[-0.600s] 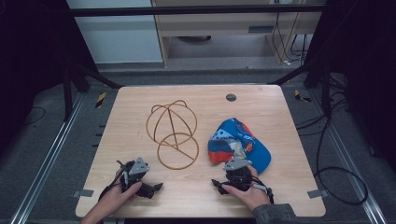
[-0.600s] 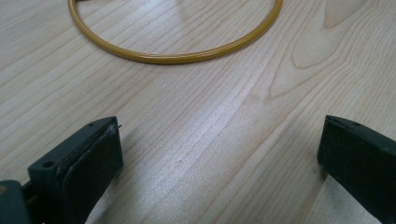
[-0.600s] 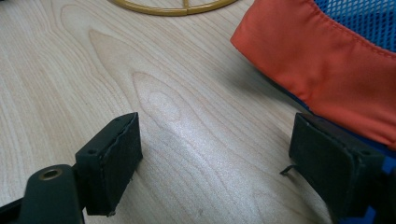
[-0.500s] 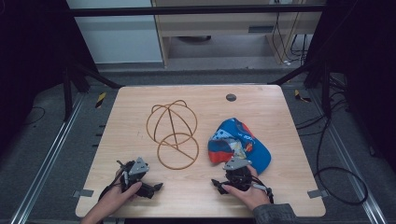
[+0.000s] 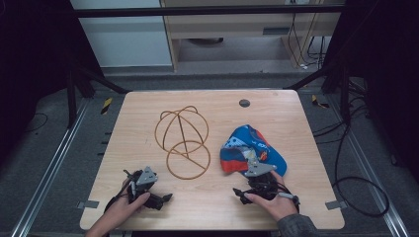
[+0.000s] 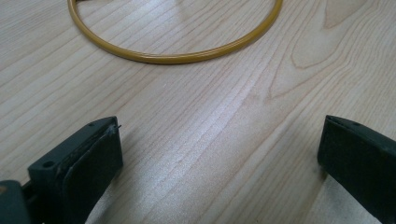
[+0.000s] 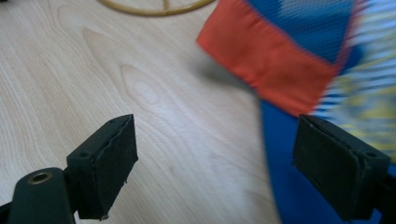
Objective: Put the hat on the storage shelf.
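Note:
A gold wire hat frame (image 5: 184, 143), a dome on a round base ring, lies at the middle of the wooden table (image 5: 296, 123). To its right lies a blue, red and patterned cap (image 5: 252, 148). My left gripper (image 5: 150, 185) rests near the front left edge, open, over bare wood. In the left gripper view its jaws (image 6: 219, 172) stand wide apart, with the base ring (image 6: 177, 57) ahead. My right gripper (image 5: 259, 180) sits open at the cap's near edge. In the right gripper view (image 7: 233, 172) one jaw is over wood, the other over the cap's blue brim (image 7: 289, 60).
A dark round grommet (image 5: 244, 103) sits near the table's far edge. Black frame bars and floor cables (image 5: 346, 163) flank the table. A desk stands beyond the far edge. Bare wood lies between the two grippers.

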A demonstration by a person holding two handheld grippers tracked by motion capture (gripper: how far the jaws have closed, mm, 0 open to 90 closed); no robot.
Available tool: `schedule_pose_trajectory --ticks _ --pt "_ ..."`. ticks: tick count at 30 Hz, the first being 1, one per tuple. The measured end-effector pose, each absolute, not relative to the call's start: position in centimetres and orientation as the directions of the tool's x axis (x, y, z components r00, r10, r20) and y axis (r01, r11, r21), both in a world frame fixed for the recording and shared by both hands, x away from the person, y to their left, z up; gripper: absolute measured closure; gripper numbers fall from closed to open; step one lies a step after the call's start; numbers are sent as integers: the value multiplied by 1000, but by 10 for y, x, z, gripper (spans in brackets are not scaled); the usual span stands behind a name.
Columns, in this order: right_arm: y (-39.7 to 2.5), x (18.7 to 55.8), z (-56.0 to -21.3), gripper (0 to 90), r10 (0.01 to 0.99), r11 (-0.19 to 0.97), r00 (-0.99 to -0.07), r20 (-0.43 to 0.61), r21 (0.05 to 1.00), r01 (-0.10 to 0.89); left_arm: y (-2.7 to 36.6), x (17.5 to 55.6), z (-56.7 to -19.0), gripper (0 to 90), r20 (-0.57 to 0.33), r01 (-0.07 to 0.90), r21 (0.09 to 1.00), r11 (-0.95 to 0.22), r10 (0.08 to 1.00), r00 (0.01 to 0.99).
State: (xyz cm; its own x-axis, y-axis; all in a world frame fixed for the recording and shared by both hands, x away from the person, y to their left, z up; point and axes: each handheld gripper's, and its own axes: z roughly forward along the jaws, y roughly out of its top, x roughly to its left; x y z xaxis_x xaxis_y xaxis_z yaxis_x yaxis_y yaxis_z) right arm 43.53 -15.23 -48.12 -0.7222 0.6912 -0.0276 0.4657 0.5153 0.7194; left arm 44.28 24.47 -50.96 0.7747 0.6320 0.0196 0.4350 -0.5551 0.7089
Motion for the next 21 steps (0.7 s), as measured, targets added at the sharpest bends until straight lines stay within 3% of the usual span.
schedule_pose_trajectory --ticks 10,21 --pt "-191 465 -425 142 712 571 -697 -86 648 504 245 443 -510 0 19 436 709 -555 633 774" --pt "-203 498 -406 165 727 582 -683 -67 589 561 245 443 -510 0 19 436 709 -555 633 774"
